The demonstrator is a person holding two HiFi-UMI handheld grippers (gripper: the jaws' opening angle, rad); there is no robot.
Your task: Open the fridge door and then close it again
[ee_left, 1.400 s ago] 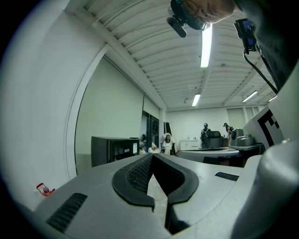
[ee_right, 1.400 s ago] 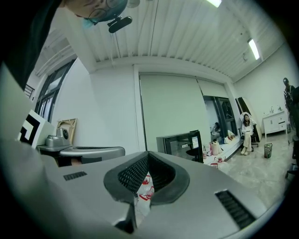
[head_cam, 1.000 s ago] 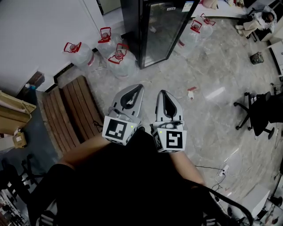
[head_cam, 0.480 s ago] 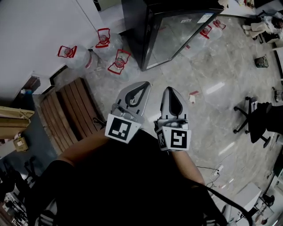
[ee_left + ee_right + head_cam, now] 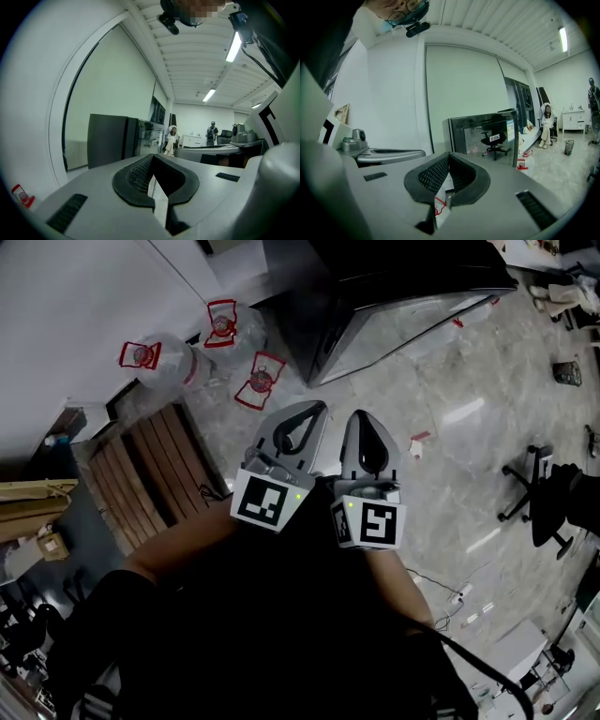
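The black fridge [image 5: 375,296] with its glass door closed stands ahead at the top of the head view. In the left gripper view the fridge [image 5: 112,138] shows dark at the left. Seen from the right gripper, the fridge [image 5: 485,133] has a chair reflected in its glass. My left gripper [image 5: 309,413] and right gripper [image 5: 363,420] are held side by side close to my body, well short of the fridge. Both are shut with nothing between the pads, as seen at the left gripper [image 5: 154,161] and the right gripper [image 5: 449,157].
Three water jugs with red handles [image 5: 141,357] [image 5: 221,320] [image 5: 258,381] stand on the floor left of the fridge. A wooden bench [image 5: 150,474] lies at the left, an office chair [image 5: 544,502] at the right. A seated person [image 5: 546,124] is farther back.
The view has moved toward the fridge, which now fills more of the top. Both grippers stay shut and side by side, shifted slightly right and up in the picture.
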